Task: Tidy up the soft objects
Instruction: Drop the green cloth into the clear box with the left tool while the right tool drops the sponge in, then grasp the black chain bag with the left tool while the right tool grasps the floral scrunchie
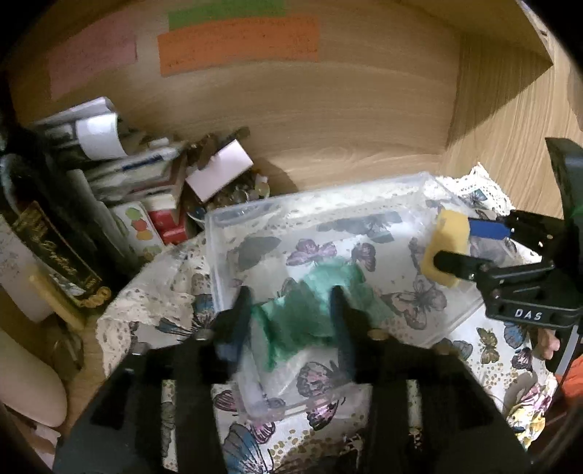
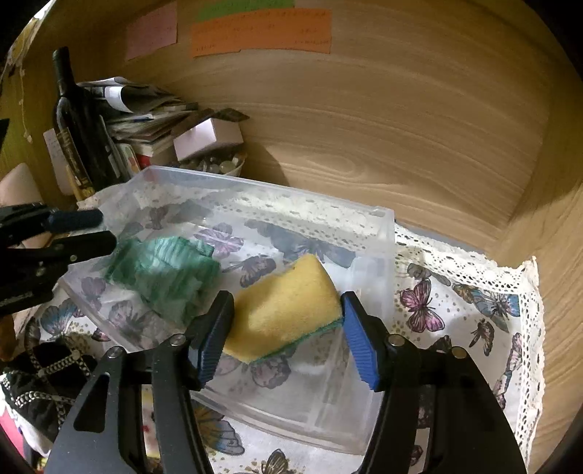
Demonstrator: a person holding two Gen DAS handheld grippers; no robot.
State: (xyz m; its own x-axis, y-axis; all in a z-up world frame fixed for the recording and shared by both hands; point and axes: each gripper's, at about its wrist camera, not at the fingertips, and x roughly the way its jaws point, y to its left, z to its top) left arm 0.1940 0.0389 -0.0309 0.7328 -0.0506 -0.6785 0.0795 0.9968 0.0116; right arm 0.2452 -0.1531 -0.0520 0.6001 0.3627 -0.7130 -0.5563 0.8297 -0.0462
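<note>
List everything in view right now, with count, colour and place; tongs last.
Plastic bin: one, clear, on the tablecloth.
Green cloth: one, inside the bin, left part.
Sponge: one, yellow with green backing, held over the bin.
Tablecloth: one, white lace, butterfly print, under the bin.
Wine bottle: one, dark, upright at back left.
Paper and box pile: mixed colours, beside the bottle.
Sticky notes: pink, green, orange, on the wooden back wall.
Left tongs: open, over the cloth.
Right tongs: gripping the sponge.

Right gripper [image 2: 286, 321] jaws clamped on both sides of yellow sponge [image 2: 282, 306], held raised. Left gripper [image 1: 291, 321] jaws parted wide, gripping nothing, reaching in from opposite side.
</note>
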